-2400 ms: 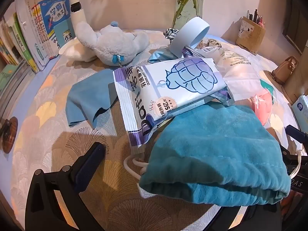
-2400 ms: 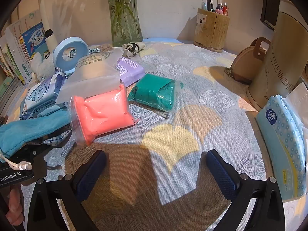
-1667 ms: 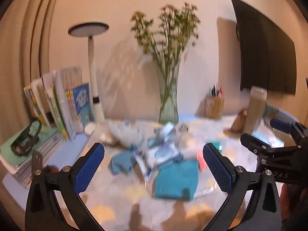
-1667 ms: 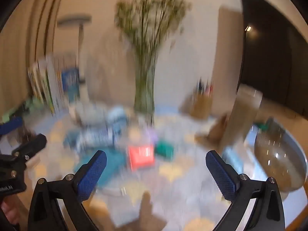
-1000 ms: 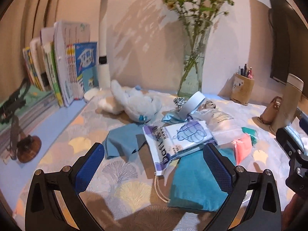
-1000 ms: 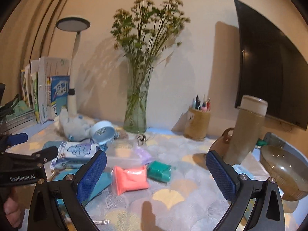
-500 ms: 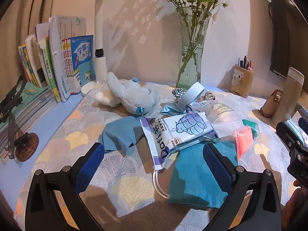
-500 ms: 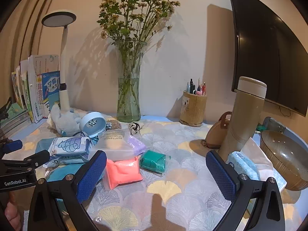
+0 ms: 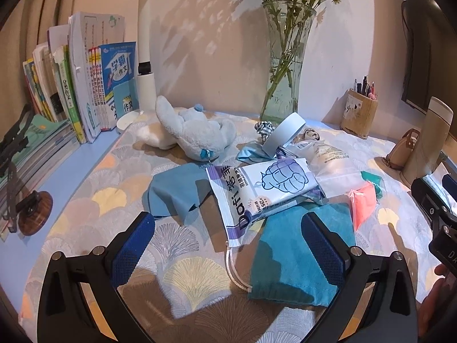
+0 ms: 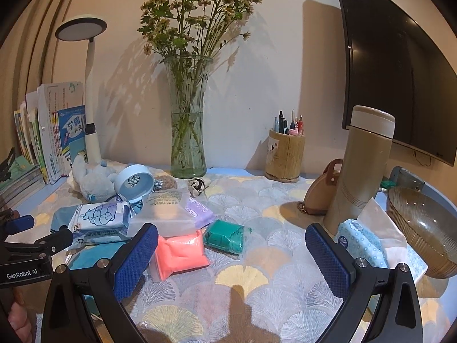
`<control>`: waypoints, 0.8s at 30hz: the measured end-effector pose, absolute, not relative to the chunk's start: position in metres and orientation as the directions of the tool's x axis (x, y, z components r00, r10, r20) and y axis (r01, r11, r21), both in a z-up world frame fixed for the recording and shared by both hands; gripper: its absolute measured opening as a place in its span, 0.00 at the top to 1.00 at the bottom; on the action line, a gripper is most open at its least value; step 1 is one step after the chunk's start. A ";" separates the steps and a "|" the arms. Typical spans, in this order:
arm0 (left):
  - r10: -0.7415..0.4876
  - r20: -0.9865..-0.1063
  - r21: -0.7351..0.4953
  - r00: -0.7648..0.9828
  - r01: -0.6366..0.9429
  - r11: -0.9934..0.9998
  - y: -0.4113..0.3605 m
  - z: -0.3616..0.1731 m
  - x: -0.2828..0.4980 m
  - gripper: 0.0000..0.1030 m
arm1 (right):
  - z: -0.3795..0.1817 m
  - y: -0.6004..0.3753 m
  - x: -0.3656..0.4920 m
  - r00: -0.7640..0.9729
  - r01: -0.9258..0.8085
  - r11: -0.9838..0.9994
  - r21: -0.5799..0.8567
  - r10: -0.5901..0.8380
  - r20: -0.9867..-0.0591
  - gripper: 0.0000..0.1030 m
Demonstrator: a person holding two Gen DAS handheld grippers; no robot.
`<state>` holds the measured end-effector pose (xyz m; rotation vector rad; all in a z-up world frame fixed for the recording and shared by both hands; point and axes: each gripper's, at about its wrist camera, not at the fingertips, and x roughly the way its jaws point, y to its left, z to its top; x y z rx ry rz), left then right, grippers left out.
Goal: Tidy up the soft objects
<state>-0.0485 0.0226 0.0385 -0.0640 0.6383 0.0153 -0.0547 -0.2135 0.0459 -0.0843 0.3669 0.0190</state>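
Soft things lie heaped mid-table. In the left wrist view a teal drawstring pouch (image 9: 297,254) lies nearest, with a white wipes pack (image 9: 265,191) on its far edge, a blue cloth (image 9: 174,191) to the left and a grey plush toy (image 9: 197,137) behind. My left gripper (image 9: 228,243) hangs open above the pouch's left end, holding nothing. In the right wrist view a pink bag (image 10: 180,251) and a green bag (image 10: 225,237) lie side by side. My right gripper (image 10: 231,254) is open and empty just in front of them. A clear bag (image 10: 165,208) lies behind the pink one.
A glass vase of flowers (image 10: 188,140), a pen holder (image 10: 284,157), a tan flask (image 10: 362,171), a small bag (image 10: 322,194), a tissue pack (image 10: 368,245) and a glass bowl (image 10: 425,228) stand at the back and right. Books (image 9: 82,85) and a lamp (image 9: 145,65) line the left. A blue tape roll (image 9: 282,134) leans mid-pile.
Both grippers swung up from close over the table, then tilted back down and eased forward toward the pile. Both stayed open and empty. The objects have not moved.
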 end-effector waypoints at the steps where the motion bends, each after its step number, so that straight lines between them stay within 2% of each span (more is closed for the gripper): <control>1: -0.007 -0.598 -0.056 0.802 -0.034 0.998 0.023 0.038 -0.048 0.01 | 0.046 -0.213 -0.055 0.933 -0.034 0.996 -0.082 0.002 -0.359 0.00; 24: -0.010 -0.603 -0.065 0.797 -0.037 0.997 0.022 0.038 -0.048 0.01 | 0.043 -0.213 -0.054 0.930 -0.030 0.996 -0.081 -0.002 -0.366 0.00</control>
